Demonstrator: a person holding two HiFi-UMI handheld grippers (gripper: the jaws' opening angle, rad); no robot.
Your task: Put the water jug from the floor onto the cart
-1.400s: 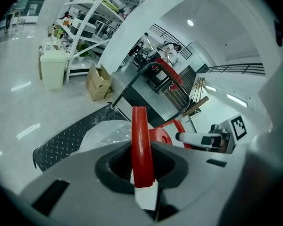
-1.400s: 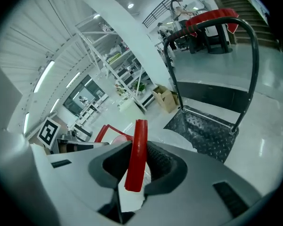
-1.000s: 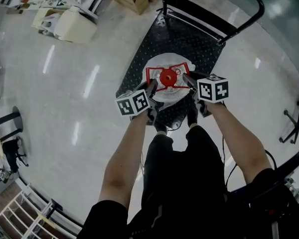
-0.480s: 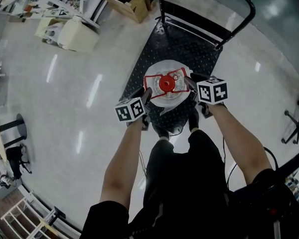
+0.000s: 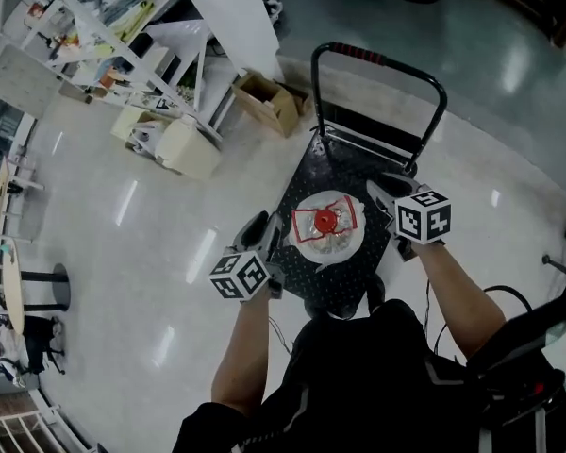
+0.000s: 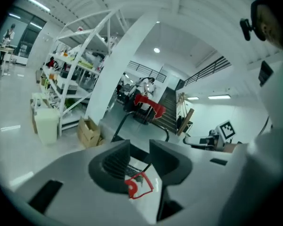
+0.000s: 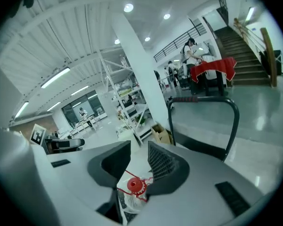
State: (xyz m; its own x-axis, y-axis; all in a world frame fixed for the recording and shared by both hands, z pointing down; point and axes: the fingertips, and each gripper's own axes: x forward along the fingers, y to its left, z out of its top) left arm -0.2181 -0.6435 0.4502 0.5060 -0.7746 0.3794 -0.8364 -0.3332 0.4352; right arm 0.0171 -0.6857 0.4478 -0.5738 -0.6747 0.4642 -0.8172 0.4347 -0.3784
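Water jug point(image 5: 327, 234): upright on the cart's deck, between the deck's middle and its 6 o'clock end in the head view. It has a clear body and a red cap point(image 5: 326, 220) on top. Neither gripper touches it.
Cart point(image 5: 347, 163): black studded platform on the pale glossy floor point(image 5: 151, 253), with its hoop handle point(image 5: 382, 62) at 12 o'clock from the jug.
Left gripper point(image 5: 262, 233): at about 8 o'clock from the jug, over the deck's edge. Its jaws stand apart and have just been opening, with nothing between the pads. In the left gripper view the jug's red-edged label point(image 6: 142, 183) shows small and well below the gap.
Right gripper point(image 5: 385, 192): at about 2 o'clock from the jug, over the opposite edge of the deck. Its jaws stand apart and have just been opening, and the pads hold nothing. In the right gripper view the red cap sits low in the gap, well beyond the jaws.
Marker cubes: one behind each pair of jaws, the left point(image 5: 239, 276) at 7 o'clock from the jug and the right point(image 5: 424, 216) at 3 o'clock.
Cardboard box point(image 5: 269, 100): open on the floor at 11 o'clock from the jug, just beside the cart's handle end.
White container point(image 5: 189, 147): on the floor at 10 o'clock from the jug, at the foot of a white shelving rack point(image 5: 123, 26).
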